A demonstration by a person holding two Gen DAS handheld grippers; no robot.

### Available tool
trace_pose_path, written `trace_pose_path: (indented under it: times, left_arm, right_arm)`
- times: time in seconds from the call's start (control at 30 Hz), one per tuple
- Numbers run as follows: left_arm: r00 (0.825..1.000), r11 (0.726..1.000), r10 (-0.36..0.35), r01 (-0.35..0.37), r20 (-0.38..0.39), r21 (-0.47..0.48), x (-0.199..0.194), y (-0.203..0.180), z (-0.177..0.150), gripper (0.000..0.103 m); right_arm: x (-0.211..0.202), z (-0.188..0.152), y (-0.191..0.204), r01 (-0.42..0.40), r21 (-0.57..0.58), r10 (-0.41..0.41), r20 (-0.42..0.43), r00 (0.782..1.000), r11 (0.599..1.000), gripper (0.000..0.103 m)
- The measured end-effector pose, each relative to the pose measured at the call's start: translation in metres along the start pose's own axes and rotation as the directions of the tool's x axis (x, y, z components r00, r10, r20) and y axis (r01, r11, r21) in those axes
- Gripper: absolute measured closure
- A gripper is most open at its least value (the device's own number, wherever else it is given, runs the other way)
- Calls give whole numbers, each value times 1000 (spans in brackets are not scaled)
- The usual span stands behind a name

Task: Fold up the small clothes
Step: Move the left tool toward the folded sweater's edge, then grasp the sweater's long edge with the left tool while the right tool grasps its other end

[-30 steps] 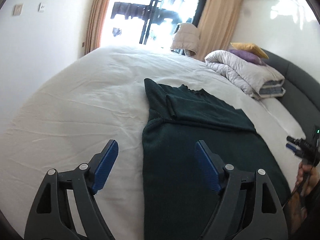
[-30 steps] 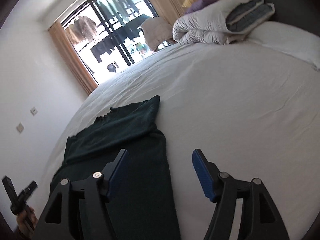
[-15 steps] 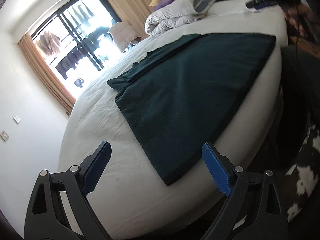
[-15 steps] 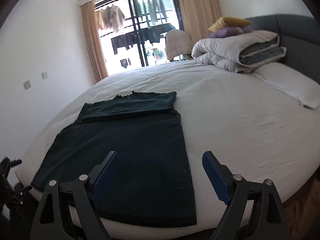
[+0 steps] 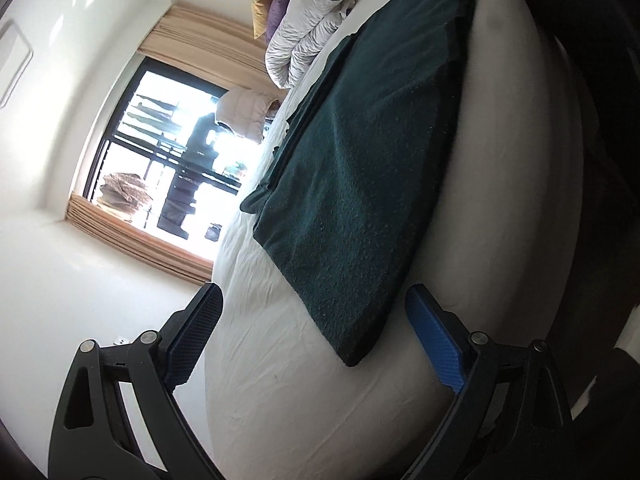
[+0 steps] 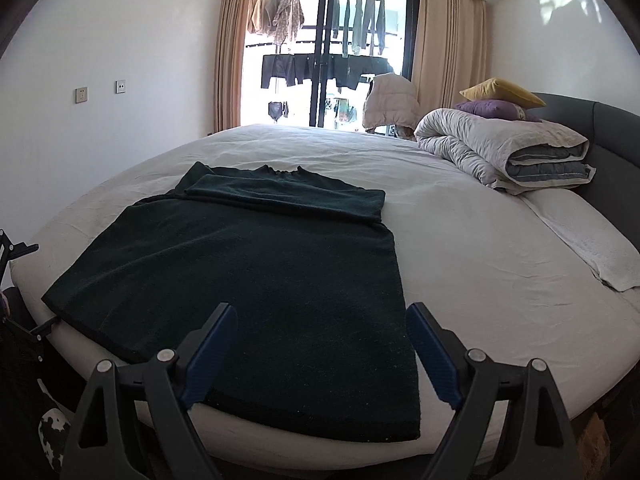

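Observation:
A dark green knitted sweater lies flat on the white bed, its sleeves folded across the chest near the collar. My right gripper hovers open over the hem near the sweater's right corner, and nothing sits between its blue pads. In the left wrist view, which is rolled far onto its side, the sweater stretches away. Its near hem corner lies in front of my open left gripper, between the two fingers and untouched by them.
A folded grey duvet with purple and yellow pillows sits by the dark headboard at the right. A white towel lies beside it. The bed's rounded near edge drops off just under the grippers. Clothes hang outside the window.
Both grippers have drawn back from over the sweater to its hem at the bed's near edge. The left view has rolled far sideways and dropped lower. Both jaws stand wider than a second ago.

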State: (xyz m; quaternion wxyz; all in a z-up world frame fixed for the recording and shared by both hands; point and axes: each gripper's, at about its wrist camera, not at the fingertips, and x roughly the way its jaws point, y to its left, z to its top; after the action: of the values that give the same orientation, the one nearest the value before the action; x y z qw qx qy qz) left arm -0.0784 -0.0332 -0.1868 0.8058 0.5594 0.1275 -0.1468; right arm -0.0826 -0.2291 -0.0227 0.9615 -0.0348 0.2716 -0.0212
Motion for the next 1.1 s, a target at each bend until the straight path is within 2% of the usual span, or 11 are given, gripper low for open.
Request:
trace_pose_path:
  times: [0.13, 0.23, 0.3, 0.37, 0.43, 0.47, 0.57, 0.67, 0.73, 0.9, 1.1]
  left_arm:
    - [999, 998, 29, -31, 37, 58, -2, -8, -8, 17]
    - [998, 995, 48, -52, 48, 82, 0, -9, -9, 35]
    - [999, 997, 40, -43, 33, 72, 5, -7, -8, 58]
    - [1000, 999, 22, -23, 16, 46, 12, -1, -6, 71]
    - [1000, 1000, -18, 18, 12, -7, 14, 9, -2, 75]
    - [999, 999, -40, 40, 11, -35, 15, 16, 0, 81]
    - [996, 988, -87, 88, 16, -129, 12, 33, 4, 86]
    - [995, 977, -103, 105, 16, -187, 10, 45, 7, 87]
    - [993, 969, -117, 118, 20, -215, 10, 51, 10, 92]
    - [991, 949, -126, 132, 37, -287, 5, 69, 19, 93]
    - [989, 905, -138, 149, 57, -399, 4, 90, 25, 96]
  right_arm:
    - [-1, -4, -4, 17, -22, -17, -14, 1000, 1000, 15]
    - [-3, -6, -5, 29, -43, -30, -22, 999, 999, 15]
    - [-5, -8, -5, 36, -65, -38, -25, 999, 997, 15]
    - [-9, -10, -4, 41, -106, -45, -30, 999, 994, 15]
    - [-12, -14, 1, 42, -176, -50, -42, 998, 983, 17]
    - [-14, -17, 4, 44, -220, -56, -49, 997, 975, 18]
    - [-16, -27, 12, 42, -327, -71, -75, 995, 944, 22]
    - [-11, -36, 17, 7, -375, -57, -124, 991, 927, 32]
    - [-5, -41, 22, -7, -409, -59, -149, 987, 913, 41]
    - [5, -58, 36, -13, -513, -89, -175, 981, 858, 43]
    - [11, -74, 50, -8, -610, -124, -175, 977, 792, 43]
